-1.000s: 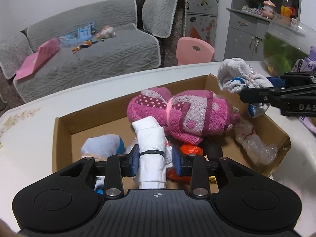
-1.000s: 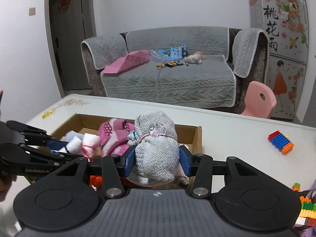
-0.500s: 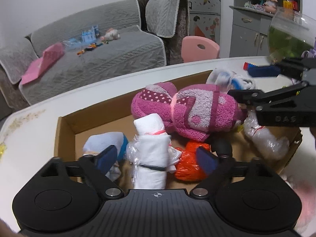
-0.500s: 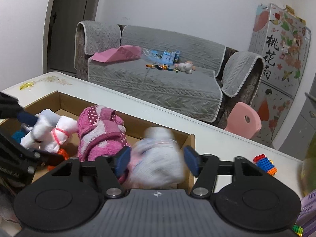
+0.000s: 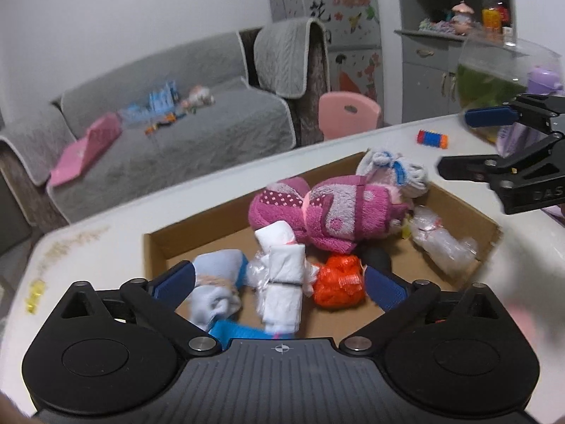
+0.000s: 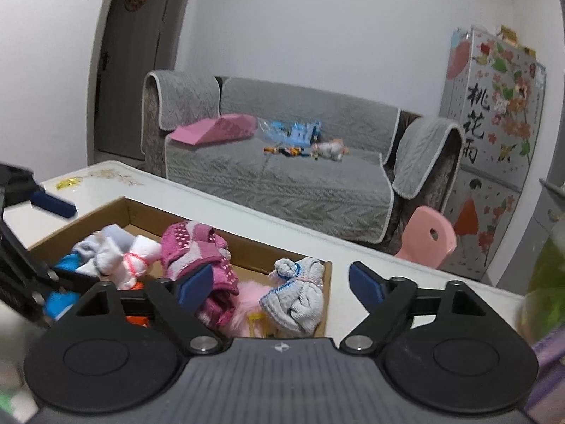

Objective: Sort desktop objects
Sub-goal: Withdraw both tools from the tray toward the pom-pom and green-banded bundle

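Cardboard box [image 5: 459, 208] now holds your white bundle [image 5: 282, 275] and grey knitted bundle [image 6: 300, 293], sorted with other soft rolls. Your left gripper [image 5: 279, 282] and right gripper [image 6: 280, 279] are both opening, gripping nothing, since both bundles are delivered.

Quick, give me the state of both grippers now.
Left gripper: jaws opening, holding nothing.
Right gripper: jaws opening, holding nothing.

Bundles [image 5: 332, 212] lie in box [image 5: 155, 247] on table [image 5: 106, 243].

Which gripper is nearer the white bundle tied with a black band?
Left. The left gripper opens around the white bundle, untouched, in the cardboard box; the right gripper opens above the far corner.
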Demonstrator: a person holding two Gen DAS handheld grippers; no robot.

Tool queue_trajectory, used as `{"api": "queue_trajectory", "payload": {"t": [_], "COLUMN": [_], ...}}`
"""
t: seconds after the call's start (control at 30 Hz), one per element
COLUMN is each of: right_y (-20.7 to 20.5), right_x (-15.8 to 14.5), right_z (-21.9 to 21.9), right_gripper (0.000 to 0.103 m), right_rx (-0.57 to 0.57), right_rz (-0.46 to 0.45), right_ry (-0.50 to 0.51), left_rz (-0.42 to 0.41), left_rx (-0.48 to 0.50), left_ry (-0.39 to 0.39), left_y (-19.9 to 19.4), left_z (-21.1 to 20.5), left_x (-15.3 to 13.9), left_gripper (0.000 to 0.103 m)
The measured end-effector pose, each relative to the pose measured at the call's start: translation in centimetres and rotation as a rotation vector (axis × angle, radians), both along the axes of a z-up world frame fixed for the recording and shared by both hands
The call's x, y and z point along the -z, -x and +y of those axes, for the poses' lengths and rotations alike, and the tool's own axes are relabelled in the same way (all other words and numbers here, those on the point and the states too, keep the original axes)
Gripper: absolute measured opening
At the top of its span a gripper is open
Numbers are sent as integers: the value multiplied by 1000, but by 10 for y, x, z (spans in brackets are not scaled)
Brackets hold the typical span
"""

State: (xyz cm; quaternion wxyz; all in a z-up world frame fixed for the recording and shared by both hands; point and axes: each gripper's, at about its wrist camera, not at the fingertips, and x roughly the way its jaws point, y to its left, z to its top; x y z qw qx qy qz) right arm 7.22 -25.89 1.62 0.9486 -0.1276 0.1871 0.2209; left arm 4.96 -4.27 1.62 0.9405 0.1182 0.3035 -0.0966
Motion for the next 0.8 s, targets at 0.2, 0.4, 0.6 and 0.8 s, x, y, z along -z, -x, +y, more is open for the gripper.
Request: {"api": "queue_trajectory", "payload": {"t": [0.2,0.4,0.6,0.8], "right_y": [50,83,82,70], "right_x": [3,28,54,67], "right_z": [-23,-24,-4,12], "right_gripper": [96,100,100,99], "right_rx": [-100,-152,-170,-172], "right_rz": [41,162,212,237], "right_ry": [-36,-128,-95,-57], "left_rz": [31,129,242,267], "left_rx": [84,172,198,184], "left_ry": [19,107,126,127], "left_y": [55,102,99,94], "left_z": [11,13,0,-6], "left_x": [0,26,60,74], "left_gripper": [103,103,103,103]}}
